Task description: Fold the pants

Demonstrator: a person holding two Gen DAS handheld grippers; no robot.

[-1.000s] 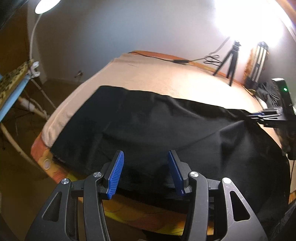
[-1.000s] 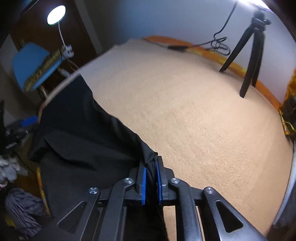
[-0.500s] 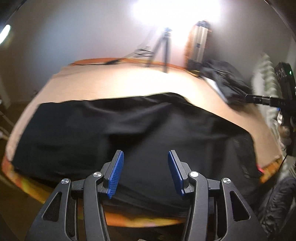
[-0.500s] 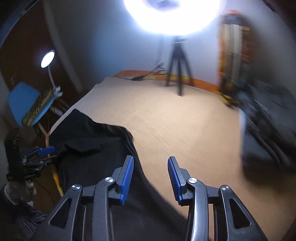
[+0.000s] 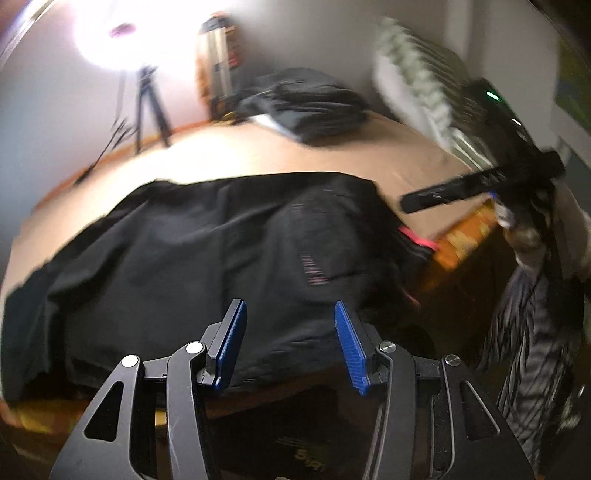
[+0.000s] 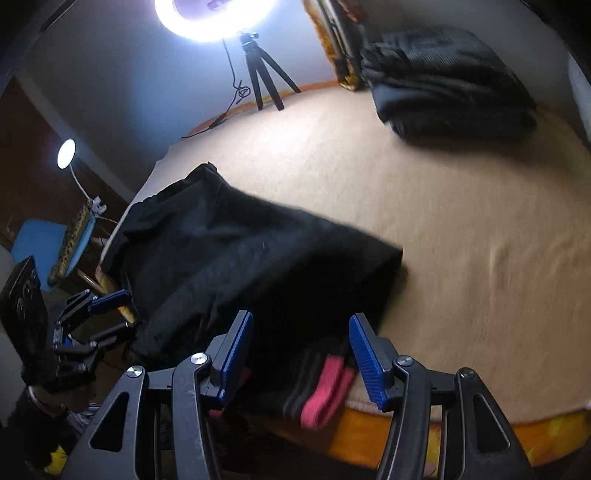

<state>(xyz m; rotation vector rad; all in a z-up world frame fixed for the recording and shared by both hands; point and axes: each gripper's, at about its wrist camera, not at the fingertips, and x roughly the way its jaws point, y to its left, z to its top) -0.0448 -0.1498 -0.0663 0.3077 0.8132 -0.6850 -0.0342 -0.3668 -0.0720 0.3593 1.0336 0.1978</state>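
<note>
Across the far side of the bed (image 6: 480, 221), at 12 o'clock in the right wrist view: ring light (image 6: 218, 18) glaring on a small black tripod (image 6: 264, 79), cable trailing from it along the wall. At 1 to 2 o'clock, heap of dark folded clothing (image 6: 443, 81) resting on the tan cover, well apart from the work. At 9 o'clock, off the bed: desk lamp (image 6: 66, 153) lit, blue chair (image 6: 40, 247) below it. Same heap (image 5: 306, 105) and tripod (image 5: 149, 107) visible from the left wrist view at 12 and 11 o'clock, both blurred; pale slatted object at 1 o'clock too smeared to identify. Nothing lying between either tool and the garment. Black pants (image 6: 251, 266) spread flat along the near edge of the bed, one end with a pink-red band (image 6: 328, 387) hanging slightly over the orange bed edge. Right gripper (image 6: 301, 356) with blue pads apart, empty, positioned just over that banded end, band showing between the pads at 6 o'clock. Left gripper (image 5: 290, 345) likewise spread wide, holding nothing, hovering at the near edge of the pants (image 5: 207, 258), cloth filling the view from 9 to 2 o'clock. Left gripper (image 6: 98, 314) also seen from the right wrist view at 8 o'clock, just beside the pants' near edge. Contact with cloth: cannot tell for either.
</note>
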